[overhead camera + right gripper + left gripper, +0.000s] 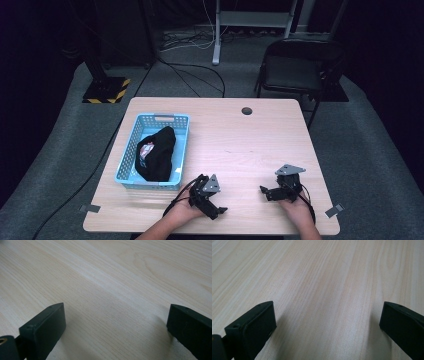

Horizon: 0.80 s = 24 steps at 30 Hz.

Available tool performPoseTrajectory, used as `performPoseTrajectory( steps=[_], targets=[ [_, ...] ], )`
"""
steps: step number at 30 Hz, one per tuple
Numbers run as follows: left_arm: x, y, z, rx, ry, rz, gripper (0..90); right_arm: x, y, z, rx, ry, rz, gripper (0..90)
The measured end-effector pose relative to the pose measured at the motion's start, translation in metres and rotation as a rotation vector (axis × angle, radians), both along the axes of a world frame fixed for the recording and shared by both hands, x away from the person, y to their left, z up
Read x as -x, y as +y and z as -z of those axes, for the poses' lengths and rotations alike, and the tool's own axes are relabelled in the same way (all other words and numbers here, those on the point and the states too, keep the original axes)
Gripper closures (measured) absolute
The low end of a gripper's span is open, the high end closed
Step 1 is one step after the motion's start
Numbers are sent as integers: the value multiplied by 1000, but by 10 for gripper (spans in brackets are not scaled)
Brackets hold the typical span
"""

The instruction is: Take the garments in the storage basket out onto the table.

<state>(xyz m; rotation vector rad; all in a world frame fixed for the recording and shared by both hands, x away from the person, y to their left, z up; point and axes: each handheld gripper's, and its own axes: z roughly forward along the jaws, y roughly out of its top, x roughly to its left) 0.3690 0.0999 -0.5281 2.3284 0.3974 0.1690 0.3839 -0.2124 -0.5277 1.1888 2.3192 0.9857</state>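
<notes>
Resting on table: L hand-held gripper (jaws apart).

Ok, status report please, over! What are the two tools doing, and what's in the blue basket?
Left tool open, right tool open, both low over bare table. Dark bundle sits in the blue basket, untouched. Nothing between tools and basket.

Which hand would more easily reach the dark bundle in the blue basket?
Probably the left. The left gripper, jaws open, sits right beside the blue basket holding the dark bundle; the right gripper is farther across the table.
</notes>
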Motion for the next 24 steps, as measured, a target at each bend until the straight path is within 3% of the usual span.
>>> performPoseTrajectory(
  steps=[24],
  targets=[
    [2,1,0,-1,-3,-7,2,0,0,0,1,0,-1,15]
  ],
)
